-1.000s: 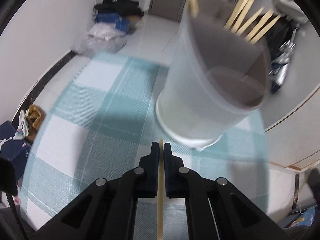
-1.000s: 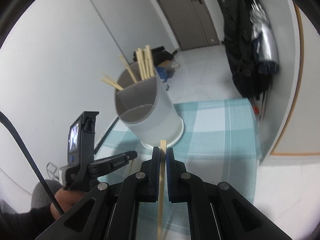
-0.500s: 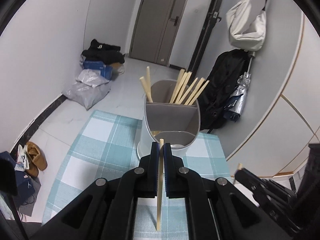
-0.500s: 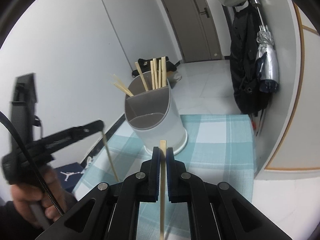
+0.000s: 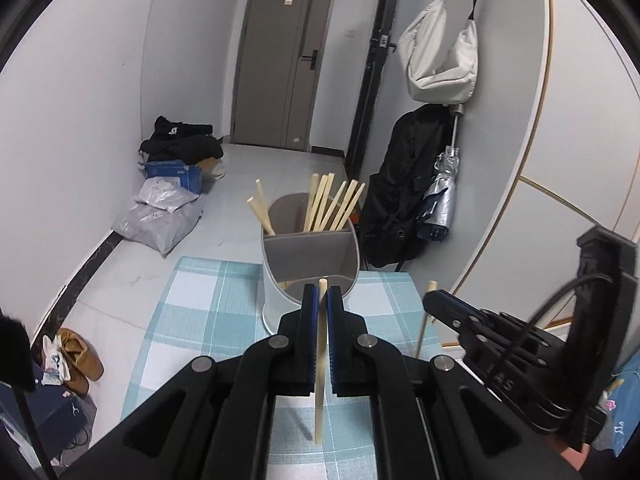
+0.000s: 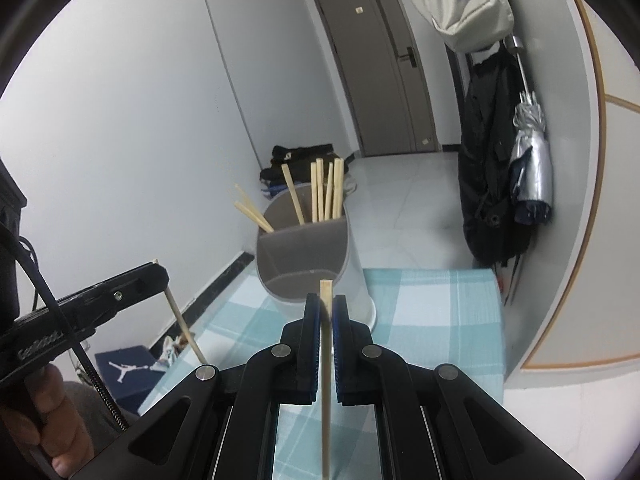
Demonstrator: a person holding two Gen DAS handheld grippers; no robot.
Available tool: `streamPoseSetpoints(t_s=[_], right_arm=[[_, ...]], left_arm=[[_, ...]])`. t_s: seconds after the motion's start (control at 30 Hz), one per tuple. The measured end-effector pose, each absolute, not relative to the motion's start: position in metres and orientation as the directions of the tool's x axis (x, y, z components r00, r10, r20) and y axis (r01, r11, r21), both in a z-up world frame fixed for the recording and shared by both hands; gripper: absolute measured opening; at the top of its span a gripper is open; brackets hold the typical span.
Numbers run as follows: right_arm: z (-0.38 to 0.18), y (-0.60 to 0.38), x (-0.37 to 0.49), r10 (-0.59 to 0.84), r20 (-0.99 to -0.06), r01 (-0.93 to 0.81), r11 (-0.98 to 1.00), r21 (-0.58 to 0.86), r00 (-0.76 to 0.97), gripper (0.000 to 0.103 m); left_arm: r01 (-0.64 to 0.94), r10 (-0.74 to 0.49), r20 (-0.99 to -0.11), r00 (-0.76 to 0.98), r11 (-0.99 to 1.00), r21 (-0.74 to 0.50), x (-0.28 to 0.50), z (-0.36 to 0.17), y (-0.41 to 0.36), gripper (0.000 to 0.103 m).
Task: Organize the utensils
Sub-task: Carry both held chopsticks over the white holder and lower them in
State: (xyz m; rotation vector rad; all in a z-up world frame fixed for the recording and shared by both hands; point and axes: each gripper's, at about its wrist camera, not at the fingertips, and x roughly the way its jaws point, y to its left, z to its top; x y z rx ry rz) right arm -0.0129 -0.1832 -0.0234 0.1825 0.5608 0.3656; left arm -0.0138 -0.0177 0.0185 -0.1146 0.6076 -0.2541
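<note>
The left gripper [image 5: 321, 304] has its blue-padded jaws clamped on a pale wooden chopstick [image 5: 319, 364] that stands nearly upright, its top just above the jaws and its lower end hanging over the teal-and-white checked cloth [image 5: 200, 304] on the table. The right gripper [image 6: 327, 312] likewise pinches a second pale wooden chopstick [image 6: 326, 380], held upright between closed jaws. At 12 o'clock from both grippers stands a grey-white cylindrical utensil holder with an inner divider [image 5: 308, 252]. Its far compartment holds a bunch of wooden chopsticks [image 5: 332, 204] leaning outward; the near compartment looks bare of sticks. In the left wrist view, the right gripper shows at 3 o'clock; in the right wrist view, the left gripper sits at 9 o'clock.
</note>
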Motion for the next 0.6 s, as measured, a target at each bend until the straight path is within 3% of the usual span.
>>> streamPoseSetpoints(t_s=[0.17, 0.6], right_arm=[[-0.014, -0.186, -0.004, 0.381, -0.463, -0.265, 0.917, 0.297, 0.8, 0.005], [0.074, -0.181, 0.029, 0.416, -0.333, -0.323, 0.897, 0.301, 0.846, 0.005]], left_arm=[[0.219, -0.288, -0.533, 0.796, 0.957, -0.189, -0.011, 0.037, -0.015, 0.001], [0.237, -0.308, -0.465, 0.83, 0.949, -0.206, 0.04, 0.104, -0.01, 0.001]])
